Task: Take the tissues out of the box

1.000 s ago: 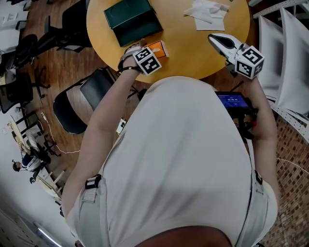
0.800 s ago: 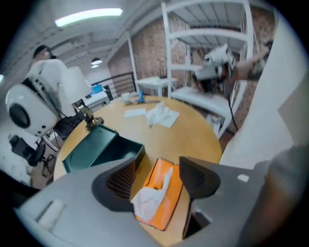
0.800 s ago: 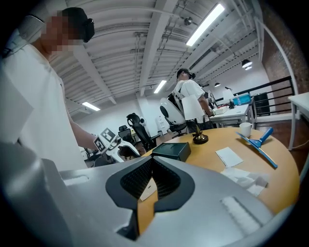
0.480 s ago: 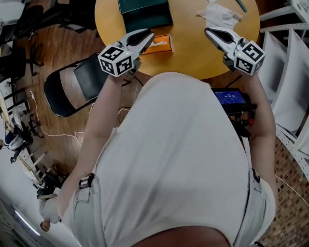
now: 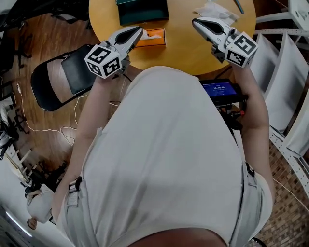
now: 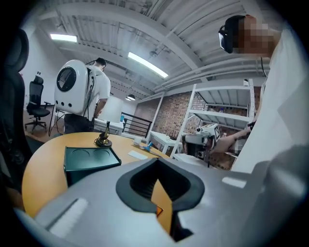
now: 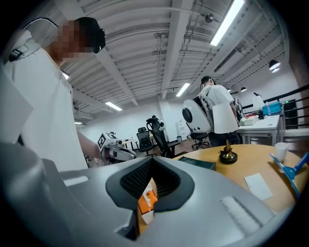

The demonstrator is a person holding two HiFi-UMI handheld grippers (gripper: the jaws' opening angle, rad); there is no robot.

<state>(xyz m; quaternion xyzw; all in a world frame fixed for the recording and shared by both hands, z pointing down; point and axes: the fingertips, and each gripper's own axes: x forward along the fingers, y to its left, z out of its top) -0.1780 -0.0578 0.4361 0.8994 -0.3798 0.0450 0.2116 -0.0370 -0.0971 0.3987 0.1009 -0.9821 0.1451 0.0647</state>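
Note:
The orange tissue box (image 5: 150, 37) lies on the round wooden table (image 5: 183, 48) with a white tissue sticking up from its slot. My left gripper (image 5: 137, 32) hangs just left of the box, above the table's near edge, shut with nothing in it. A sliver of the box (image 6: 158, 211) shows below my left gripper (image 6: 157, 166) in its own view. My right gripper (image 5: 195, 21) is raised over the table to the right of the box, also shut and empty. Below my right gripper (image 7: 152, 161), the box (image 7: 147, 200) and its tissue show. Loose white tissues (image 5: 216, 10) lie at the far right.
A dark green case (image 5: 142, 9) sits behind the box. A black chair (image 5: 63, 75) stands left of the table, and a tablet (image 5: 219, 90) is at my right hip. A brass ornament (image 7: 227, 155), a white sheet (image 7: 258, 185) and a blue tool (image 7: 289, 169) lie across the table. White shelving (image 5: 289, 72) is right.
My left gripper has lifted off the tissue box, swung up to the table's near edge and shut. The right gripper has stayed raised and drifted slightly left.

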